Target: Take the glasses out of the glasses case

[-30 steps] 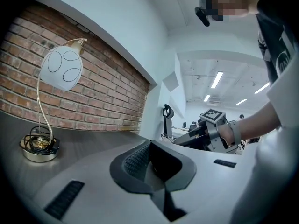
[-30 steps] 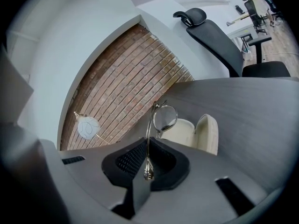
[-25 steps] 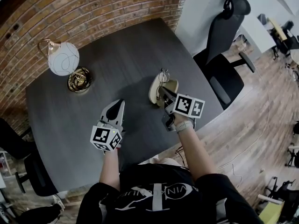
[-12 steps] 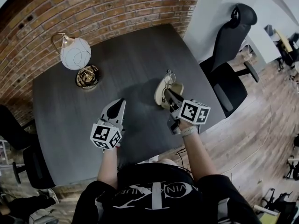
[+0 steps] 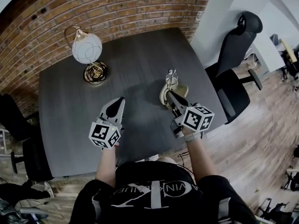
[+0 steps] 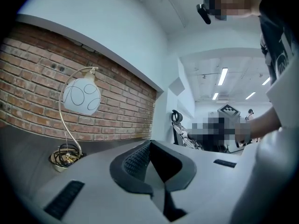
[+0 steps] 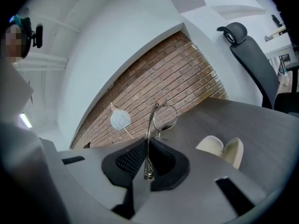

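Note:
An open cream glasses case [image 5: 181,89] [image 7: 223,149] lies on the dark table [image 5: 135,55] near its right edge. My right gripper [image 5: 171,94] [image 7: 147,154] hangs over the case, shut on one metal temple of the thin-framed glasses [image 5: 171,75]. In the right gripper view the glasses [image 7: 164,117] stand upright above the jaws, one round lens showing, clear of the case. My left gripper [image 5: 118,101] [image 6: 152,152] hovers left of the case over bare table, jaws together and nothing in them.
A globe lamp [image 5: 87,48] [image 6: 80,97] [image 7: 120,119] with a brass base [image 5: 96,73] stands at the table's back left by the brick wall. A black office chair [image 5: 236,55] stands just off the table's right side.
My right gripper has risen with the glasses, carrying them up off the open case. The left gripper has lifted slightly. The head view has shifted, so the table sits further right.

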`<state>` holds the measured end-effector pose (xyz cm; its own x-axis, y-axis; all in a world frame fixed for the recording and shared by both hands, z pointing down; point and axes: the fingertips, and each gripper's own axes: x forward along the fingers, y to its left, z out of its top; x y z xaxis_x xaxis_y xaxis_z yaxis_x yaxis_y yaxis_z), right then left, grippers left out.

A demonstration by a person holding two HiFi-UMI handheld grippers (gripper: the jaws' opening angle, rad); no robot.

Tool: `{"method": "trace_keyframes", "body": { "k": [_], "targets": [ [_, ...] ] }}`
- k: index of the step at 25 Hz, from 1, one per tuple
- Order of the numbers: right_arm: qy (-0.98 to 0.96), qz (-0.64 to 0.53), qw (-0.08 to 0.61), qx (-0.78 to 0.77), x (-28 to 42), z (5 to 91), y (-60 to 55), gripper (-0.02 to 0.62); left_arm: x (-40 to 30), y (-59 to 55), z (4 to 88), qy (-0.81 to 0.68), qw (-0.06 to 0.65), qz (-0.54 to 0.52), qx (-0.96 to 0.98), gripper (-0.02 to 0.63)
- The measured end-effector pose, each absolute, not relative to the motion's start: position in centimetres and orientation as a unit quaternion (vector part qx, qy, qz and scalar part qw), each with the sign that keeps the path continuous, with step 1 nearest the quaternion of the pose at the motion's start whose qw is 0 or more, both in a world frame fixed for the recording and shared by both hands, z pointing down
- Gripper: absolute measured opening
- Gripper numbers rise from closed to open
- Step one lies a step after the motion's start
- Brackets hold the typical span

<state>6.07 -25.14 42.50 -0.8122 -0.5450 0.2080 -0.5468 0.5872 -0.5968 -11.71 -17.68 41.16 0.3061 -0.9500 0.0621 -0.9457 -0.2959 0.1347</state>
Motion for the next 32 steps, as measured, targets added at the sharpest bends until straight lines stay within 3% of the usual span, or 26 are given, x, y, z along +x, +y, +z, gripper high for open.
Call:
{"method": "trace_keyframes", "body": {
  "k": [16, 32],
  "targets": [
    [-0.950, 0.240, -0.004, 0.200, 1.0, 40.5, -19.9, 0.037, -15.8, -13.6, 39.9, -0.644, 0.050, -0.027, 0.763, 0.012],
    [-0.958, 0.230, 0.004, 0.169, -0.5, 42.0, -17.8, 0.037, -18.8, -10.2, 40.2, -0.677, 0.045, -0.017, 0.735, 0.012]
  ]
}}
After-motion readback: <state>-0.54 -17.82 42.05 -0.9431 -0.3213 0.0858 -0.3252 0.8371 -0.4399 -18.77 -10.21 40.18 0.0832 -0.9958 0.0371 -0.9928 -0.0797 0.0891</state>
